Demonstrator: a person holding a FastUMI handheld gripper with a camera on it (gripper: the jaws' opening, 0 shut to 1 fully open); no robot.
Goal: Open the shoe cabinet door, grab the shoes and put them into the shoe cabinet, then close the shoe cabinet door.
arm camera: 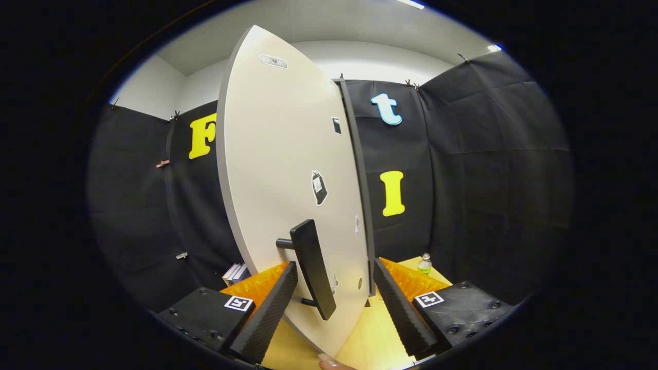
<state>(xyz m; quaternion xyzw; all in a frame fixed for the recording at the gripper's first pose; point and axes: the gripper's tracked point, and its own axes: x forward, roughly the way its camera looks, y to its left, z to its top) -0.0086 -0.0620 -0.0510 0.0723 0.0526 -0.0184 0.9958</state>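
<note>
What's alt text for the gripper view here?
The open gripper straddles the black handle of the pale shoe cabinet door, its fingers not touching it. A small bottle stands beyond on the wooden floor; a fingertip shows below.

The cabinet door (288, 169) stands between the spread fingers of the gripper (334, 303) and hides the cabinet's inside. A fingertip (329, 362) below is cut off. The bottle (424, 264) (far back) is too small to tell more; books (235, 272) are half covered.
</note>
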